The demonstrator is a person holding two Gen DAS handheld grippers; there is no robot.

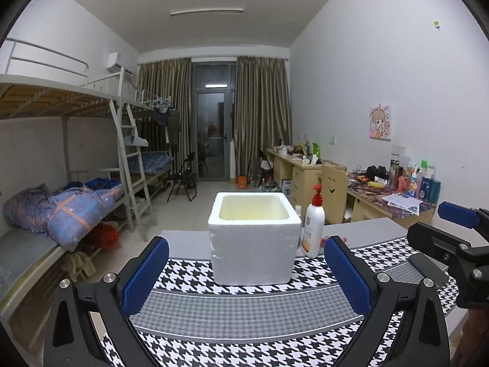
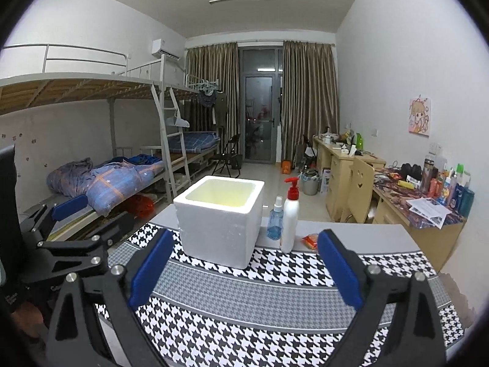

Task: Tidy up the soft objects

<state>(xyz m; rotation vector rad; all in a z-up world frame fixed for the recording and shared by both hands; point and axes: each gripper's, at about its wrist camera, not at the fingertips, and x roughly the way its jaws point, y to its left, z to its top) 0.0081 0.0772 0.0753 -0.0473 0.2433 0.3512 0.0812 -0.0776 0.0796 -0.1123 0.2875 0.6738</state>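
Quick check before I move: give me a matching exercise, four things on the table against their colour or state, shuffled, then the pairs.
Things:
1. foam box
2. pump bottle
3. spray bottle
4. left gripper

Colour or state:
A. clear blue
B. white, red pump
C. open, holding nothing
D. white, open-topped

Pairs: 1-D, 2-B, 3-A, 4-C

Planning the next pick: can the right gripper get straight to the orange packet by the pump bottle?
Probably yes. The right gripper is open, and the orange packet lies just beyond its right finger, with only patterned mat between; the pump bottle stands close left.
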